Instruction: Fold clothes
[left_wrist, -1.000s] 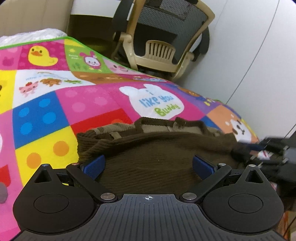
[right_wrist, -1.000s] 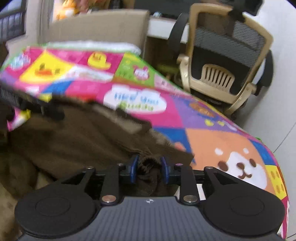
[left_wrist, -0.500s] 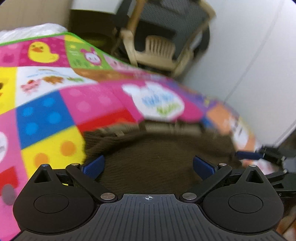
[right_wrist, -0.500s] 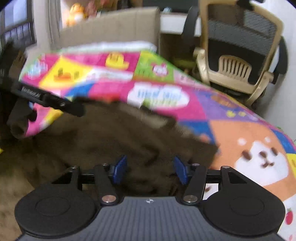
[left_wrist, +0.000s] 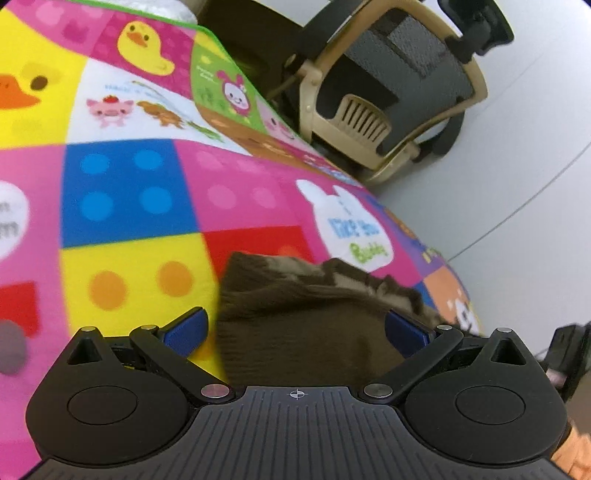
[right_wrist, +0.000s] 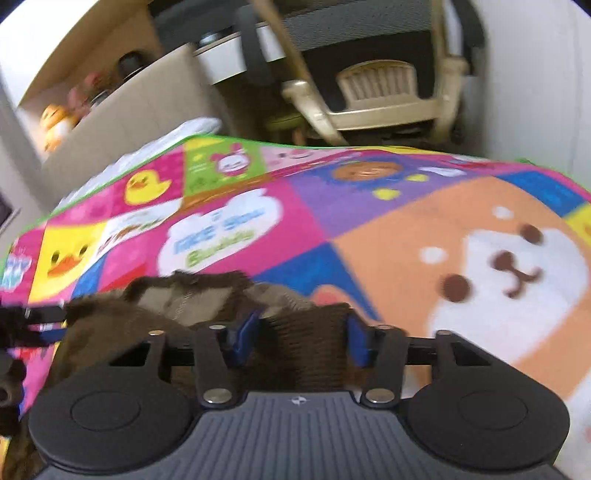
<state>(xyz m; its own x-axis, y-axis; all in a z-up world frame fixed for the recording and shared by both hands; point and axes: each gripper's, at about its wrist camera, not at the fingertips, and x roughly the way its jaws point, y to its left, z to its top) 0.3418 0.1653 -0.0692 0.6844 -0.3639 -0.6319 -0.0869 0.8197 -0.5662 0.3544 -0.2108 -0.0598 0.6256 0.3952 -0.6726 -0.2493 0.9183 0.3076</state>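
Note:
A dark brown knitted garment (left_wrist: 295, 314) lies bunched on a colourful cartoon play mat (left_wrist: 129, 192), its lighter inside showing at the top edge. My left gripper (left_wrist: 297, 326) is open wide just above it, blue pads (left_wrist: 188, 325) on either side of the fabric's left part. In the right wrist view my right gripper (right_wrist: 301, 338) is open, with a ribbed end of the garment (right_wrist: 110, 328) lying loose between its fingers. Each gripper shows at the edge of the other's view: the right one (left_wrist: 569, 354), the left one (right_wrist: 22, 325).
A beige and black mesh office chair (left_wrist: 388, 92) stands just beyond the mat's far edge (right_wrist: 376, 92). A cardboard box (right_wrist: 129, 110) with toys behind it sits at the back left. White floor (left_wrist: 517, 166) lies to the right of the mat (right_wrist: 406, 236).
My right gripper, shut on a fold of the brown garment a second ago, has opened and let it go. The left gripper stayed open and swung left over the garment.

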